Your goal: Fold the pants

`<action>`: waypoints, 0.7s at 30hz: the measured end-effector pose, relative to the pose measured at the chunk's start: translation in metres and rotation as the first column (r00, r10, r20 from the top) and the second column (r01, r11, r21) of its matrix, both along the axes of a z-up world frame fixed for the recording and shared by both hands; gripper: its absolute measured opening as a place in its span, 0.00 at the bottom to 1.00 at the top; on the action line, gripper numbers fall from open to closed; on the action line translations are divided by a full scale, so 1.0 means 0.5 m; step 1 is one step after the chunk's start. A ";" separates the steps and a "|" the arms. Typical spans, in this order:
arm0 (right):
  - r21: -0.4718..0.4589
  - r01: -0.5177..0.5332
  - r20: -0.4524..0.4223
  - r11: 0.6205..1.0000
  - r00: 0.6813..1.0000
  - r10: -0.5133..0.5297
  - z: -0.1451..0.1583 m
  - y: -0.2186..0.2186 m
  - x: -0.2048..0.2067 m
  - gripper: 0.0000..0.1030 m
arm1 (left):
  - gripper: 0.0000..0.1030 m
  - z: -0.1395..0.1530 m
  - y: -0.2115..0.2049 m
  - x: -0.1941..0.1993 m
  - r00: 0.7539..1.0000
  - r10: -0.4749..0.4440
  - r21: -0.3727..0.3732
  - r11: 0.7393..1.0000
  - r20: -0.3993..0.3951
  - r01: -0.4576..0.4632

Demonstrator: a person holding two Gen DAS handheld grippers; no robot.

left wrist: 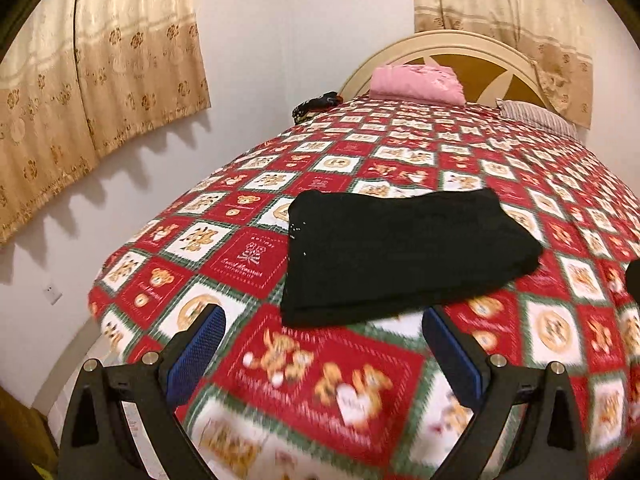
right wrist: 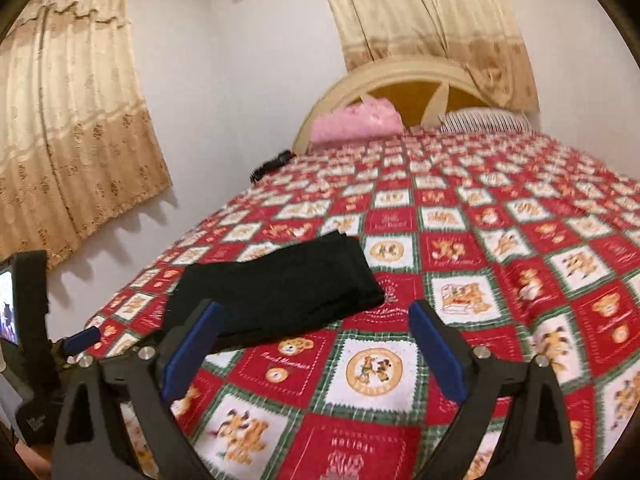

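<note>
Your left tongs [left wrist: 324,344] hang wide apart over the bed [left wrist: 460,160], nothing between the blue pads [left wrist: 196,356]. Just past their tips lie the pants [left wrist: 404,248], black, folded into a flat, roughly square bundle on the red, white and green bear-print cover. The bundle's near edge sits just beyond the pads, not touching them.

Your right tongs [right wrist: 316,340] stand spread just as wide, empty too, with only the cover showing between the pads [right wrist: 188,348]. From this side the pants [right wrist: 280,288] lie ahead and to the left, and the left pad hides the bundle's near corner; whether the two touch, I cannot tell. At the left edge of the right view you can see the other tool with its small screen [right wrist: 8,304] and one blue pad.

At the far end of the bed a pink pillow [left wrist: 416,84] rests against the curved headboard [left wrist: 472,60], with a striped pillow [left wrist: 536,116] beside it. A dark item [left wrist: 316,106] lies at the bed's far left edge. Beige curtains [left wrist: 100,80] hang on the white wall, which also carries a socket [left wrist: 52,292] low down.
</note>
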State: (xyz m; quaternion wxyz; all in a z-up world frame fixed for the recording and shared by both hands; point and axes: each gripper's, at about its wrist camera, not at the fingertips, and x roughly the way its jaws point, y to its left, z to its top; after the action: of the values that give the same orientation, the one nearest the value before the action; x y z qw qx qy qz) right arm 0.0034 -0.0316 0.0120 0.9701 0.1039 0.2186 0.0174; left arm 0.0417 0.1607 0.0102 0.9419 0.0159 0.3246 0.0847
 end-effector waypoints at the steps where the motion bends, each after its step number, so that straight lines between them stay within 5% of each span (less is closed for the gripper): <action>1: -0.001 0.001 0.016 1.000 1.000 -0.001 0.009 0.001 -0.013 0.96 | 0.97 0.008 -0.004 -0.013 1.000 -0.005 0.001 1.000 0.007 0.005; 9: -0.031 0.101 0.162 0.994 0.982 -0.095 0.072 -0.005 -0.113 1.00 | 0.97 0.052 -0.013 -0.096 0.998 0.001 -0.042 0.999 0.061 0.002; 21: -0.029 0.106 0.184 0.994 0.978 -0.099 0.081 -0.003 -0.161 1.00 | 0.97 0.069 0.004 -0.160 0.991 0.059 -0.042 0.998 0.118 -0.054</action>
State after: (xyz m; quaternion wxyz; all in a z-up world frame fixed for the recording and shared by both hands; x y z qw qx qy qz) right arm -0.0772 -0.0333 0.0523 0.9875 0.0944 0.1235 -0.0275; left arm -0.0385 0.1628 0.0448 0.9570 -0.0164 0.2697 0.1060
